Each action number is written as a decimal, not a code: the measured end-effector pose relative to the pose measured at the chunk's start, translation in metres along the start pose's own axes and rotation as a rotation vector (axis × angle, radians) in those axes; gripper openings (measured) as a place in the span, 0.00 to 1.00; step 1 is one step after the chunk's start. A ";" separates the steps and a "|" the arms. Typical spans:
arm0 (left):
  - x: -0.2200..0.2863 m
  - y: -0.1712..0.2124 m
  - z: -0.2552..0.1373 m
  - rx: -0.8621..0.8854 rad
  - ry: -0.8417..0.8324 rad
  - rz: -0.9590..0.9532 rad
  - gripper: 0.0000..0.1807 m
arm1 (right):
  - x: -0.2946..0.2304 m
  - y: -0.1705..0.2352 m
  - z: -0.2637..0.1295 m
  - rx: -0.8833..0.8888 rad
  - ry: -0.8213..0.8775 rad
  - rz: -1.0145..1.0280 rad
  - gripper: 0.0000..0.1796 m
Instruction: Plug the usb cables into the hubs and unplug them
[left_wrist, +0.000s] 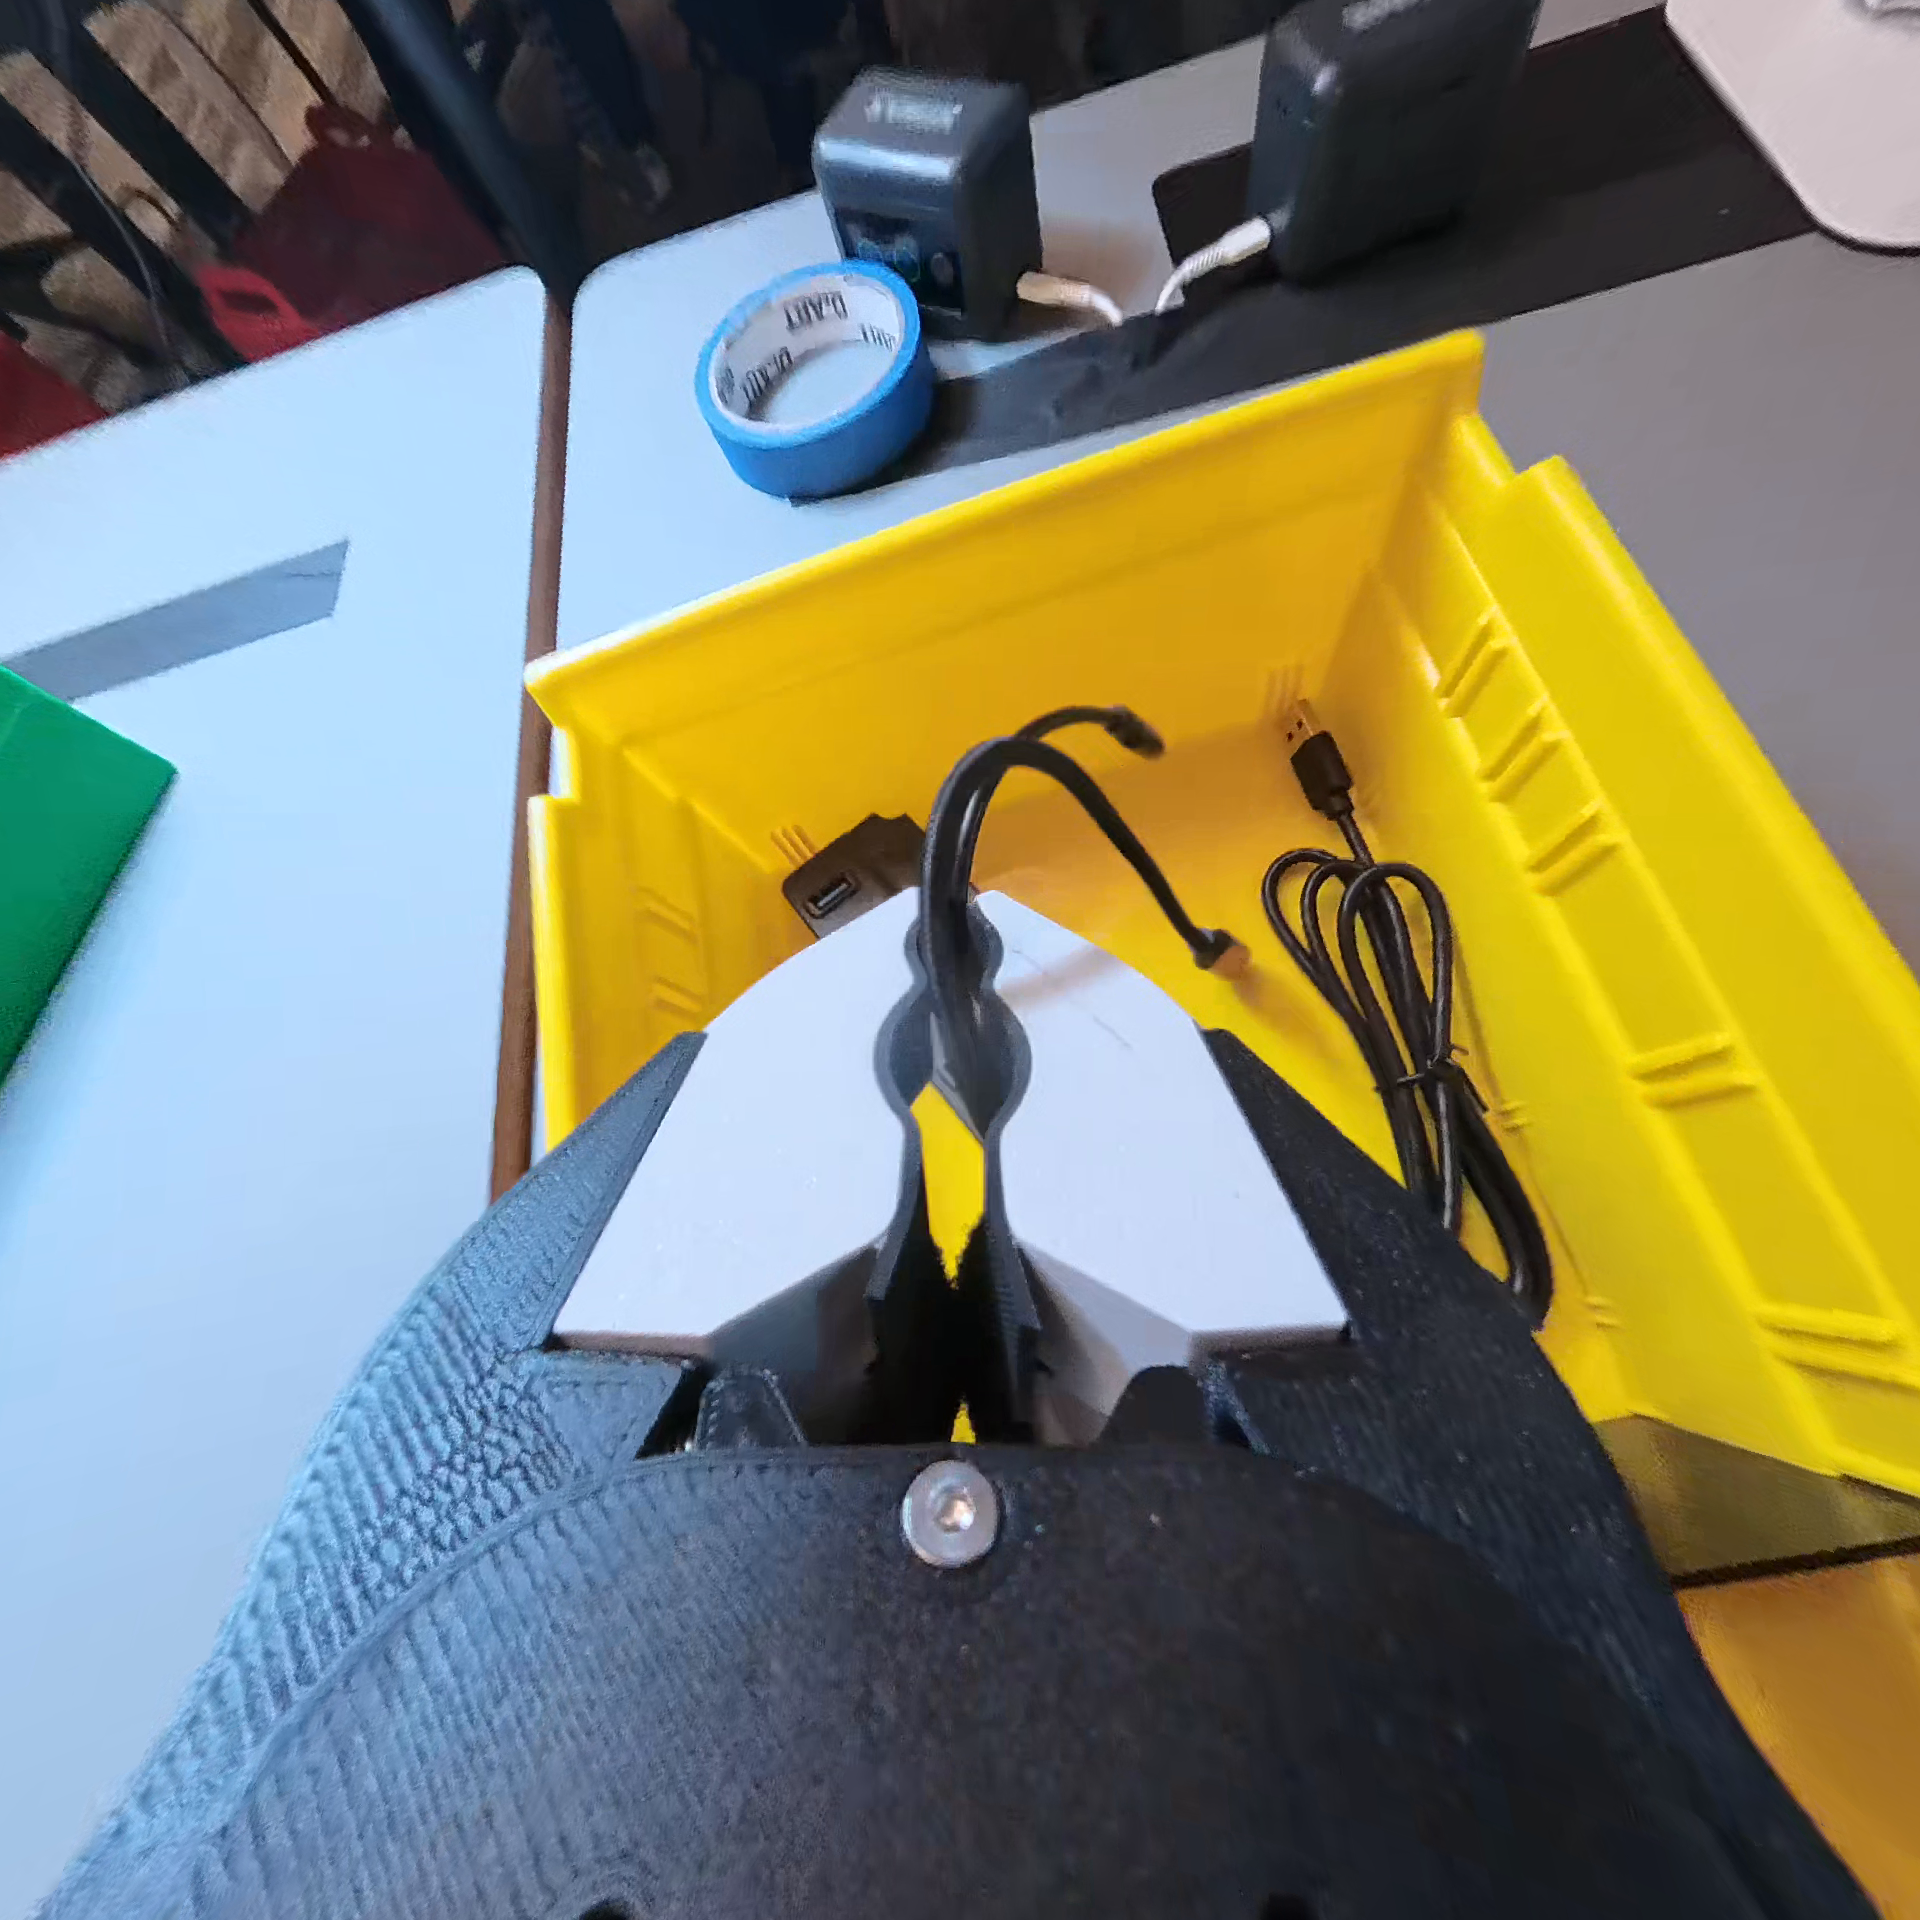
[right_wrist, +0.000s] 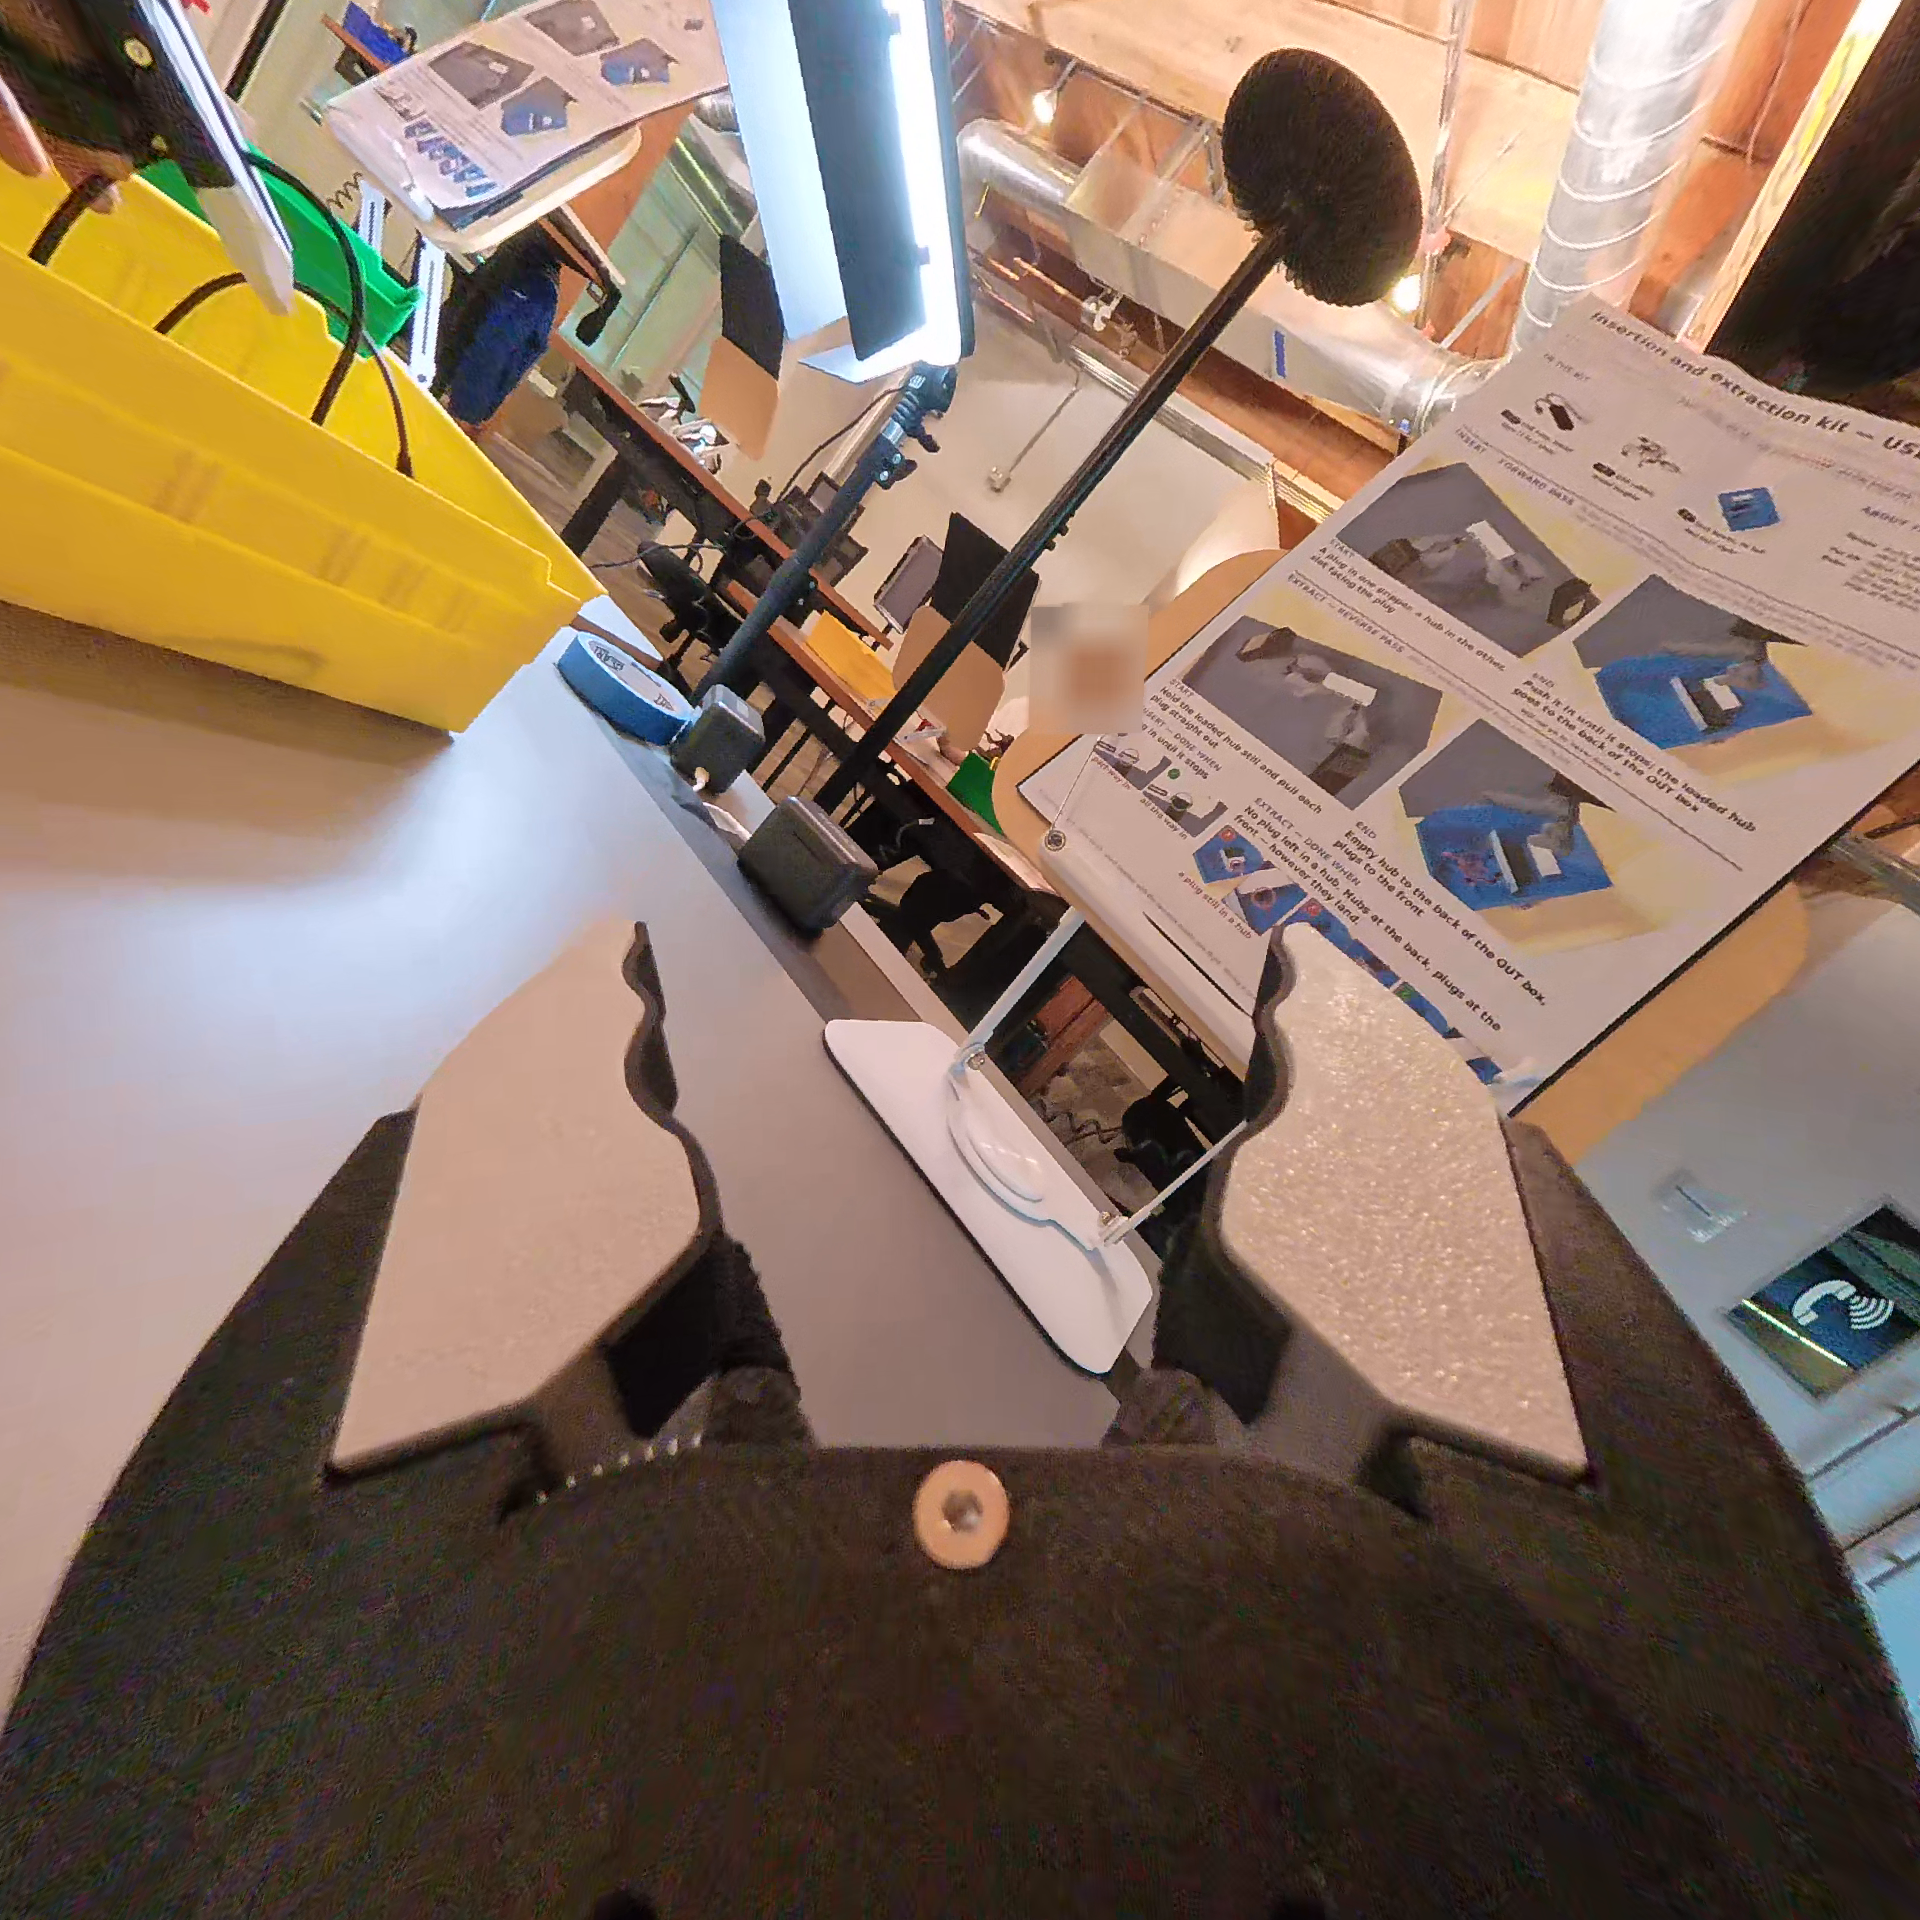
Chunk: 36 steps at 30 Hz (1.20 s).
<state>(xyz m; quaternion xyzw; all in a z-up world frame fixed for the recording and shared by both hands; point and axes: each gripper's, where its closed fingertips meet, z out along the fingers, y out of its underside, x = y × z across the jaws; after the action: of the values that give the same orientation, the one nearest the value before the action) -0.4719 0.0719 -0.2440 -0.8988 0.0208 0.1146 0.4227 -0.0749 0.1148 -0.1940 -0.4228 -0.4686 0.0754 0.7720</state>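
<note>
Grey surface (left_wrist: 260, 935) carries one yellow bin (left_wrist: 1039, 582), a blue tape roll (left_wrist: 816, 379) and two dark boxes (left_wrist: 925, 187) behind it. Left gripper (left_wrist: 951, 997) reaches into the bin, its fingers (left_wrist: 790, 1101) pinched nearly closed on a black cable (left_wrist: 961, 831) that arches up from between the tips. Two cables show: that one and a coiled one (left_wrist: 1392, 997) lying to the right, well apart. One hub (left_wrist: 842, 883) sits just beyond the fingertips. Right gripper (right_wrist: 956, 1091) hovers over the surface, fingers (right_wrist: 551, 1164) wide, holding nothing.

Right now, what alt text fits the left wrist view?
The left gripper, shut on a black multi-plug cable, is over a yellow bin holding a bundled USB cable and a black hub. Blue tape lies beyond.
</note>
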 end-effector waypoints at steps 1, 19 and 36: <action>-0.001 -0.006 -0.005 0.033 -0.007 0.002 0.02 | -0.001 0.000 0.000 -0.002 -0.005 0.002 0.60; 0.107 -0.175 -0.181 1.030 0.204 0.147 0.02 | -0.041 -0.018 -0.001 0.071 -0.314 0.273 0.58; 0.308 -0.181 -0.271 1.260 0.905 0.345 0.02 | -0.012 -0.103 -0.039 0.542 -0.664 1.139 0.42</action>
<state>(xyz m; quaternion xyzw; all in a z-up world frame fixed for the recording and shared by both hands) -0.0970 -0.0009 -0.0096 -0.4339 0.3901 -0.2311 0.7786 -0.0794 0.0206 -0.1358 -0.3496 -0.3501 0.7057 0.5071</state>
